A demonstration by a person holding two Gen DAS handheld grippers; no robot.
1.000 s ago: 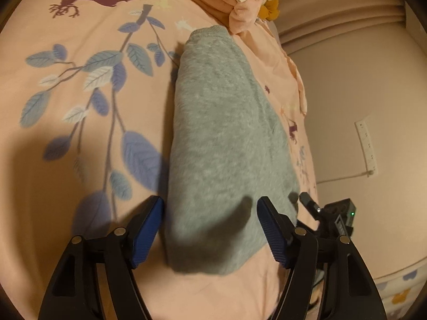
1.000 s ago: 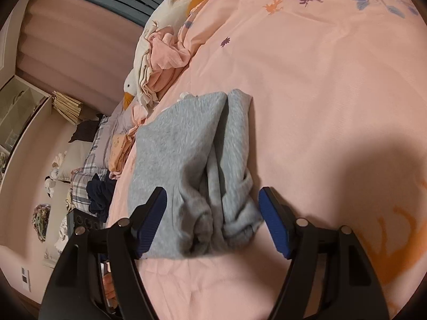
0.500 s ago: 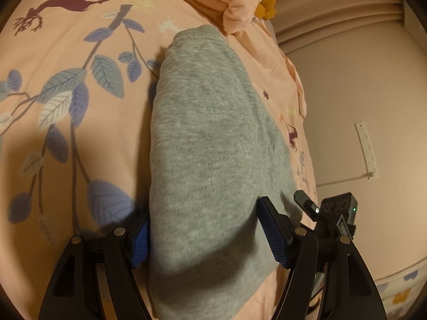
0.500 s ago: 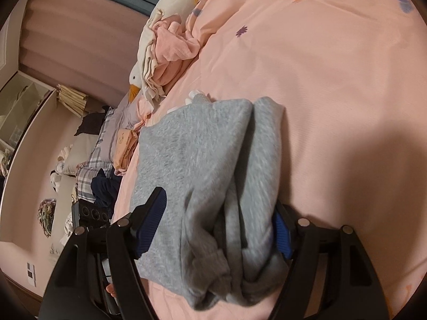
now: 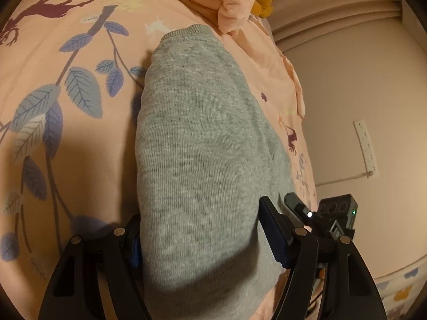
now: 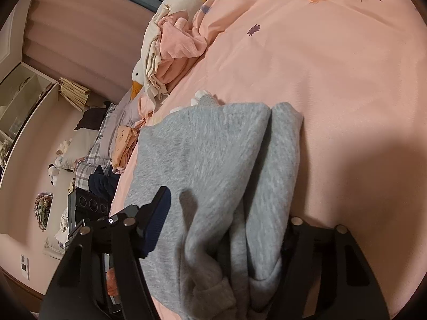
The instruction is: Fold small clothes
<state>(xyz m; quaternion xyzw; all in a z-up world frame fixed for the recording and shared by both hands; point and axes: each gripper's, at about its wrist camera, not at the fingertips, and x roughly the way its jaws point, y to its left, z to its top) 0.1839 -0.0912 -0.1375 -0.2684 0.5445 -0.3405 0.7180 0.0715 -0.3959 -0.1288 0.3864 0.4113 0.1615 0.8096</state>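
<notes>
The grey sweater (image 5: pixel 202 165) lay on the pink bedspread (image 5: pixel 53 138), already folded lengthwise into a narrow strip, with its ribbed hem at the far end. Over the preceding second, both grippers had been advanced from positions short of the near end of the garment until the fabric was straddled.

In the left wrist view, the left gripper (image 5: pixel 202 242) was seen with its jaws apart. One finger was tucked against the left edge of the strip and the other finger (image 5: pixel 272 237) was resting on or just above the right part; no clamping was evident.

In the right wrist view, the right gripper (image 6: pixel 224 226) was likewise seen spread wide. Its left pad (image 6: pixel 157 221) lay over the flat body panel, while the opposite pad was hidden behind the bunched sleeve layers.

From this change it was judged that the approach phase was complete and that a grasp of the near end was being prepared, probably for a crosswise fold toward the hem. The loose sleeve folds were considered liable to slip out when lifted.

A heap of unfolded clothes (image 6: pixel 176 45) remained beyond the sweater.
</notes>
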